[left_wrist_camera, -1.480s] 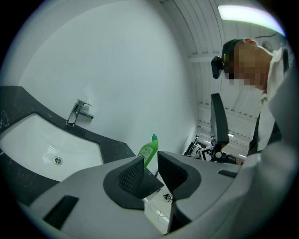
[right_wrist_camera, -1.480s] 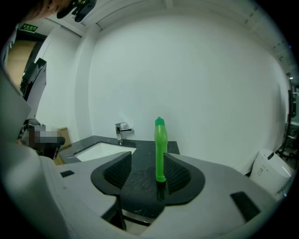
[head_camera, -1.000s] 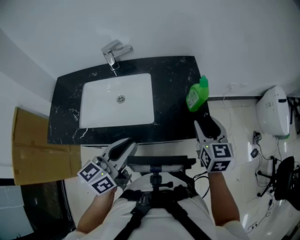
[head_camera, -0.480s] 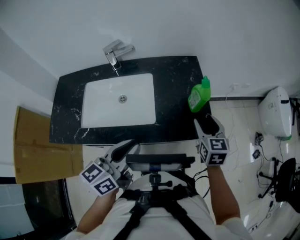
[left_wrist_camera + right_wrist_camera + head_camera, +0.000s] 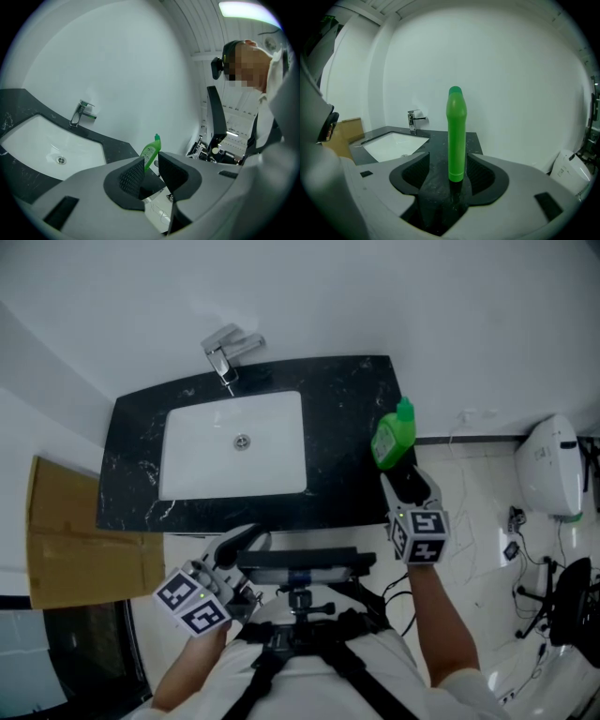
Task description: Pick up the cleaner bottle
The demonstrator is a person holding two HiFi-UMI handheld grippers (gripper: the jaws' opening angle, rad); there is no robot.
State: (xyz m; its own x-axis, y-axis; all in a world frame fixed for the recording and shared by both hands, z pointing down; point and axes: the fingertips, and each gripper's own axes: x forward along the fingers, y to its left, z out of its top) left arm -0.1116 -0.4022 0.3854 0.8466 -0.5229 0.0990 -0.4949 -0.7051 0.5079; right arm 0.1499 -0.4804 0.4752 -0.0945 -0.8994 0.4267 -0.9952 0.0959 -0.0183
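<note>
Well, the biggest thing is the plain white wall [image 5: 375, 296] at the far side. Against it sits a black counter [image 5: 356, 399] with little white specks. A white sink [image 5: 234, 442] is set into the left half of the counter. On the floor to the left of the counter lies a flat piece of brown cardboard [image 5: 84, 540]. On the floor at the far right is a white rounded thing [image 5: 548, 465].

Next come the two tongs that the person holds, both on the near side of the counter. The right gripper [image 5: 405, 479] is at the right end of the counter and points at the cleaner bottle [image 5: 394, 435]. Its jaws are wide apart. In the right gripper view the green bottle [image 5: 456, 136] stands up straight in the gap between the jaws, but the pads do not touch it. The left gripper [image 5: 248, 540] is lower down, near the person's body, in front of the sink. Its jaws have only a small gap, and nothing is in it.

The bottle is green with a green cap. It stands on the right part of the counter, close to the right edge, well away from the sink.

Smallest is the shiny tap [image 5: 228, 348], at the far edge of the sink.
</note>
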